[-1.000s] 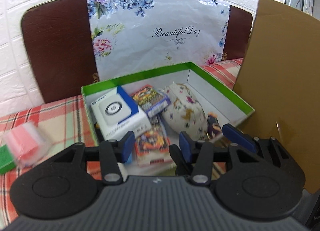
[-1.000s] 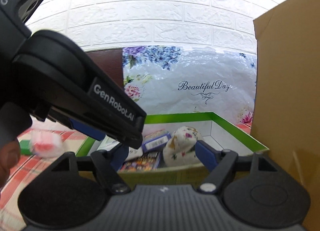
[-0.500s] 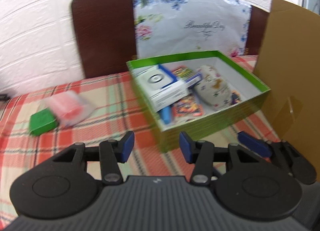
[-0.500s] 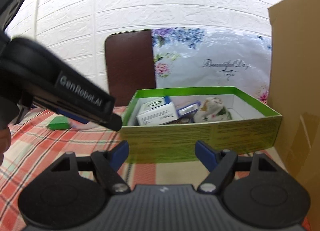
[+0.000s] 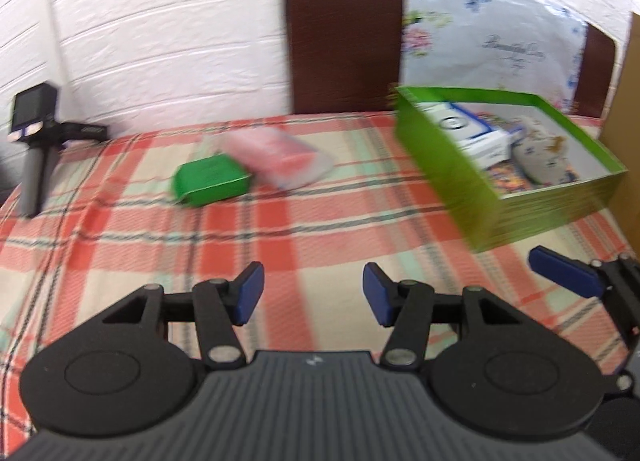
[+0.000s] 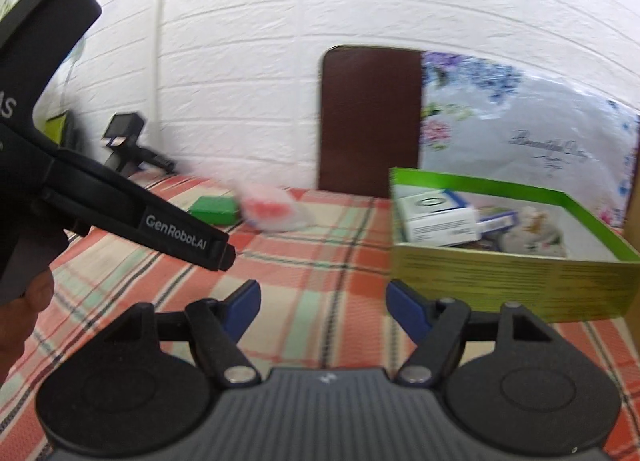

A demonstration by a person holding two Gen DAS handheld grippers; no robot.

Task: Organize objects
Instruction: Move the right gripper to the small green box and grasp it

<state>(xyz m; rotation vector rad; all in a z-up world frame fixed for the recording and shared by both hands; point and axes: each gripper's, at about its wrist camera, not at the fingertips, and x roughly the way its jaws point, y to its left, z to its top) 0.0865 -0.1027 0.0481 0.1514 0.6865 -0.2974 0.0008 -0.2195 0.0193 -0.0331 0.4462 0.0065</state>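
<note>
both grippers empty over the cloth, loose items still out

left gripper [image 5: 312, 293]: fingers apart, nothing btwn them, jaws opening. below the tips only plaid tablecloth [image 5: 288, 237]. ahead and left of the fingers: small green box [image 5: 210, 180], w/ a clear packet of pink stuff [image 5: 280, 157] touching its right side. both blurred, can't read labels. ahead-right of the fingers: big green open box [image 5: 452, 169], holding a white/blue carton [image 5: 472, 133], a floral pouch [image 5: 544, 159] and printed card packs.

right gripper [image 6: 322, 309]: fingers apart, nothing btwn them, jaws closing. green open box just ahead of the right finger, not touching. small green box and pink packet well ahead-left. the other gripper's body crosses above the left finger.

brown chair back [image 6: 370, 121] behind table, cardboard panel at far right.
</note>
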